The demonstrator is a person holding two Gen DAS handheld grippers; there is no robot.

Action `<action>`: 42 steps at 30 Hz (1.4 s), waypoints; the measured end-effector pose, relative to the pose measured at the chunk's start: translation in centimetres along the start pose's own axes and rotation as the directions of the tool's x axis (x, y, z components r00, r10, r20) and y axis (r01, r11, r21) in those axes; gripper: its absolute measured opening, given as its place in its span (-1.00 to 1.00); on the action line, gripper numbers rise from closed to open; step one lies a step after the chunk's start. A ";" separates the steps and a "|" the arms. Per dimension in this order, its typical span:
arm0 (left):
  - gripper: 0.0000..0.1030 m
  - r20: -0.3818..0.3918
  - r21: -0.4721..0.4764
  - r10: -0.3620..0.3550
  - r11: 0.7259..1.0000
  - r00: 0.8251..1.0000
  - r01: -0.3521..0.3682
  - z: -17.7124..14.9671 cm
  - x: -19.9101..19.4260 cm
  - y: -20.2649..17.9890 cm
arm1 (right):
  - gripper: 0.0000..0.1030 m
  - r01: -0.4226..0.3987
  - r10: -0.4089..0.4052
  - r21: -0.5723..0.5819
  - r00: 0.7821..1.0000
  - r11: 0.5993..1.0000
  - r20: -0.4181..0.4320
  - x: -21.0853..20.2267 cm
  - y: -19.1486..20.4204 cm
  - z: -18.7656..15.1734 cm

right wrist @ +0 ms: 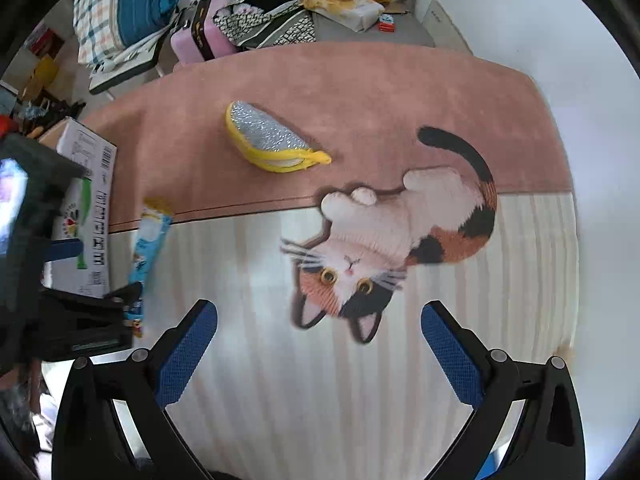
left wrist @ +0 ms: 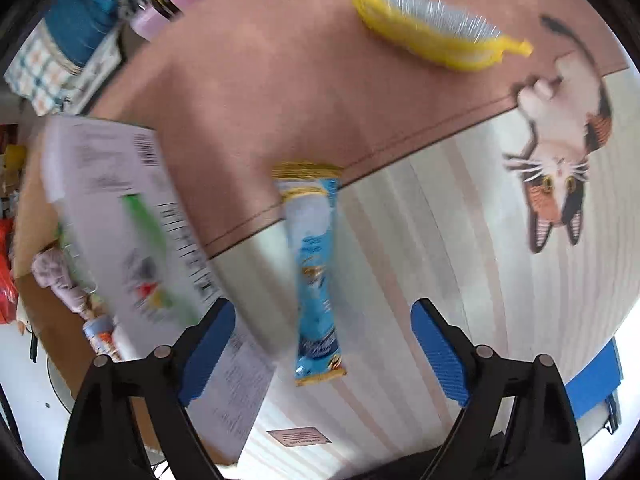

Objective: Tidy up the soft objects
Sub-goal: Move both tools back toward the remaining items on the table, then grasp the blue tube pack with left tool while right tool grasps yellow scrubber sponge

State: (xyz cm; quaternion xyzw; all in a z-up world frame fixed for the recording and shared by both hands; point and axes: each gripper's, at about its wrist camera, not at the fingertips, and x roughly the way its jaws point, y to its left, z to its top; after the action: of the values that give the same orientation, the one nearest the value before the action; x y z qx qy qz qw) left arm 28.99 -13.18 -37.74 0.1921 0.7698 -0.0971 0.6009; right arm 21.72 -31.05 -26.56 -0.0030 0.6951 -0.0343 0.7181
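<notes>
The rug point(right wrist: 360, 92) is the largest item: its far band is plain pink, its near band is pale with stripes, and a cat picture point(right wrist: 400, 236) lies across the line between the two bands. A white cardboard box point(left wrist: 120, 216) with printed text and a barcode sits at the left edge of the rug, blurred in the left wrist view. A yellow pet brush point(right wrist: 272, 140) with silver bristles lies on the pink band, well apart from the box. A long blue snack pouch point(left wrist: 316, 276) with a gold top edge lies across the band line, just beside the box and directly ahead of the left gripper point(left wrist: 324, 352). The left gripper points steeply down with its blue pads spread apart, nothing between them and no contact with the pouch. The right gripper point(right wrist: 320, 352) points straight down over the striped band near the cat's head, its jaws also wide apart and empty. Bags and clutter lie beyond the far edge of the rug.
</notes>
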 end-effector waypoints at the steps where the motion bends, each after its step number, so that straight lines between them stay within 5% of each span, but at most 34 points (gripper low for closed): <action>1: 0.75 -0.026 0.011 0.007 1.000 1.000 -0.007 0.5 0.7 -0.3 | 1.00 -0.011 0.011 -0.025 1.000 1.000 -0.016 0.6 0.0 0.8; 8: 0.74 -0.209 0.039 0.016 0.999 0.978 -0.008 2.5 4.8 -1.1 | 1.00 -0.049 0.040 -0.135 0.996 0.990 -0.074 4.1 2.2 5.6; 13: 0.01 -0.199 -0.064 -0.057 0.997 0.978 0.045 3.0 5.5 -0.1 | 1.00 -0.063 0.039 -0.197 0.992 0.978 -0.124 7.1 3.2 10.5; 19: -0.45 -0.163 -0.227 -0.172 0.965 0.971 0.133 2.5 5.4 1.3 | 0.99 -0.110 0.061 -0.249 0.979 0.962 -0.197 10.6 5.2 15.9; 24: -0.45 -0.110 -0.342 -0.284 0.911 0.953 0.232 2.8 5.2 2.9 | 0.95 -0.160 0.078 -0.275 0.954 0.948 -0.288 13.3 7.2 17.6; 29: -0.44 -0.086 -0.376 -0.358 0.876 0.930 0.303 2.9 5.2 3.5 | 0.22 -0.147 0.062 -0.247 0.946 0.958 -0.319 14.7 7.8 17.3; 35: -0.30 -0.120 -0.375 -0.408 0.863 0.905 0.339 0.6 6.2 3.3 | 0.03 -0.122 0.047 -0.211 0.943 0.970 -0.329 14.2 7.4 16.0; 38: -0.30 -0.133 -0.362 -0.395 0.873 0.909 0.327 -0.1 7.1 1.8 | 0.02 -0.102 0.033 -0.207 0.949 0.973 -0.314 14.0 7.2 15.2; 42: -0.44 -0.088 -0.350 -0.333 0.893 0.939 0.284 -1.2 7.0 0.7 | 0.00 -0.102 0.046 -0.168 0.951 0.981 -0.306 13.9 6.5 14.6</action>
State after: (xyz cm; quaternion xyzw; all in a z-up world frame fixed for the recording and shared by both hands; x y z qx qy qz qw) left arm 26.79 -10.79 -44.12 -0.0301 0.8376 -0.0463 0.5436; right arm 37.02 -25.96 -40.23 -0.0371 0.7960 0.0561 0.6015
